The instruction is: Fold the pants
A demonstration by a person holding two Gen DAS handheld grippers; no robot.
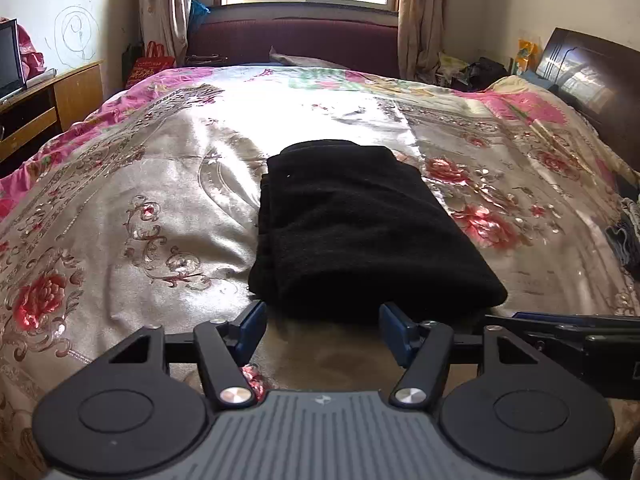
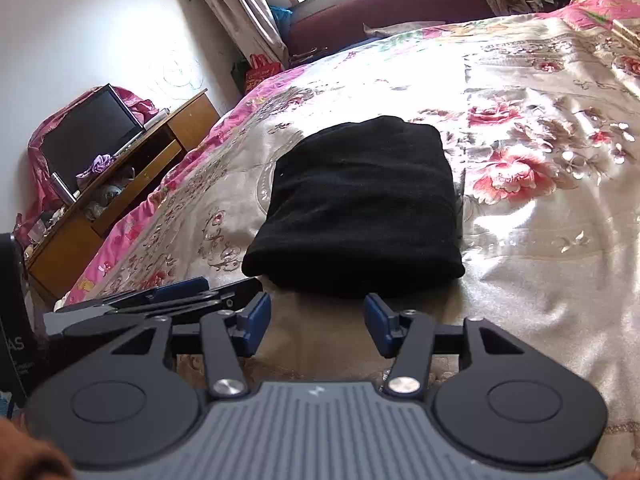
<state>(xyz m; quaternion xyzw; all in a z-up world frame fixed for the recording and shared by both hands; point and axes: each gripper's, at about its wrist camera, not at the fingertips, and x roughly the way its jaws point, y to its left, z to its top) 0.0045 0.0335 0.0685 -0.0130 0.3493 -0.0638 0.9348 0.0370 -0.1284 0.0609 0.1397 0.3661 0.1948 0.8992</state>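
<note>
Your left gripper (image 1: 322, 332) is released, jaws well apart with nothing between the blue pads, just short of the near edge of the pants (image 1: 360, 228). Your right gripper (image 2: 316, 326) is likewise spread and empty (it seems clear of the cloth, though the margin is slim). One pair of black, fuzzy pants lies folded into a thick rectangle mid-bed on the glossy floral bedspread (image 1: 160, 184).

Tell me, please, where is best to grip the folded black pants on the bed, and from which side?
Probably the near rounded fold of the folded black pants, approached from the near side, low along the floral bedspread. That edge faces both open grippers, left gripper and right gripper, and binds all layers.
</note>
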